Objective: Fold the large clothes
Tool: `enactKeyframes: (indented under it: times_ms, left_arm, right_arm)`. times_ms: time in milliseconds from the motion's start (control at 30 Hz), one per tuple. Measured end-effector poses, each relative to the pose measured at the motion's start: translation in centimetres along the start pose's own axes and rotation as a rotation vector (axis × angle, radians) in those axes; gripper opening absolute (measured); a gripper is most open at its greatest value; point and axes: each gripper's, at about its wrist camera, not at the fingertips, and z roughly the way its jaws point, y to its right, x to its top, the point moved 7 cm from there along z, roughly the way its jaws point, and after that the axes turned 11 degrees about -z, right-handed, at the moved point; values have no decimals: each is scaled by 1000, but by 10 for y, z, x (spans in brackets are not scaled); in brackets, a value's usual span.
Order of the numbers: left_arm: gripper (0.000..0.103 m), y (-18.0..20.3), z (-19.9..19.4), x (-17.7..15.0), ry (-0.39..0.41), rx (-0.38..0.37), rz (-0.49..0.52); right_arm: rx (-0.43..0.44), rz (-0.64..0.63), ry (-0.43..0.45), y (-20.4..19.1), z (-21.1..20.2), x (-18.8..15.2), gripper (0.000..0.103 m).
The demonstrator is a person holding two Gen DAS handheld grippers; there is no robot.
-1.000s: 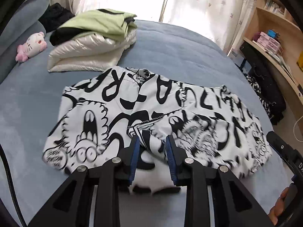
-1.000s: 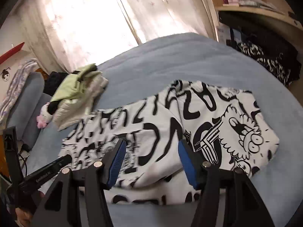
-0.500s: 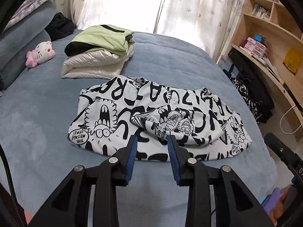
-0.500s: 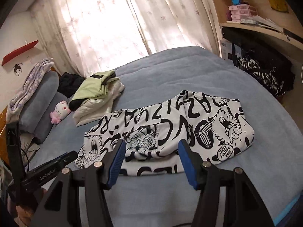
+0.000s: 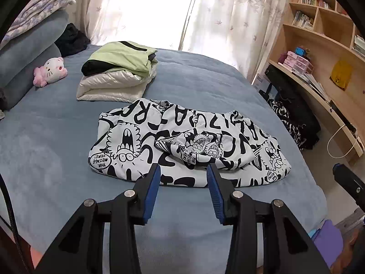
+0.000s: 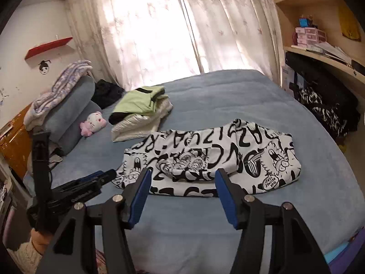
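Partly, the printed garment (image 5: 189,143) is lying folded on the blue bed (image 5: 45,150), its near hem hiding behind the blue pads (image 5: 151,189). Both the left gripper (image 5: 183,171) and right gripper (image 6: 183,178) are opening with nothing between them. Compared with a second ago, both are pulling back higher, showing the garment whole and smaller.
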Motion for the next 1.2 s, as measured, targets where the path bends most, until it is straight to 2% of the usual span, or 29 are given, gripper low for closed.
enactKeyframes:
  times_ms: [100,233,500,767,900,933,1067,1133,1200]
  left_arm:
    - [41,-1,2,-4,-14,-4,0]
    - [41,-6,9,-10,-36,-2,-6]
    - [41,-33,47,-24,-143,-16,-94]
    - [41,-72,102,-41,-257,-72,-255]
    - [41,-87,133,-48,-305,-162,-366]
    - [42,-90,139,-50,-313,-178,-391]
    - [42,-111,173,-58,-332,-189,-496]
    - [42,-120,189,-59,-332,-205,-548]
    - [42,-126,197,-55,-315,-232,-582]
  right_arm:
    - [-31,-12,-4,-1,4,-4,64]
    - [-5,7,-46,-2,21,-14,64]
    - [-6,29,-139,3,65,-37,64]
    - [-5,69,-187,17,110,-48,64]
    - [-9,57,-182,20,136,-47,64]
    - [-11,51,-179,20,142,-45,62]
    - [-18,-17,-167,17,176,-37,33]
    - [-22,-44,-163,15,195,-31,25]
    - [-27,-59,-156,15,211,-26,23]
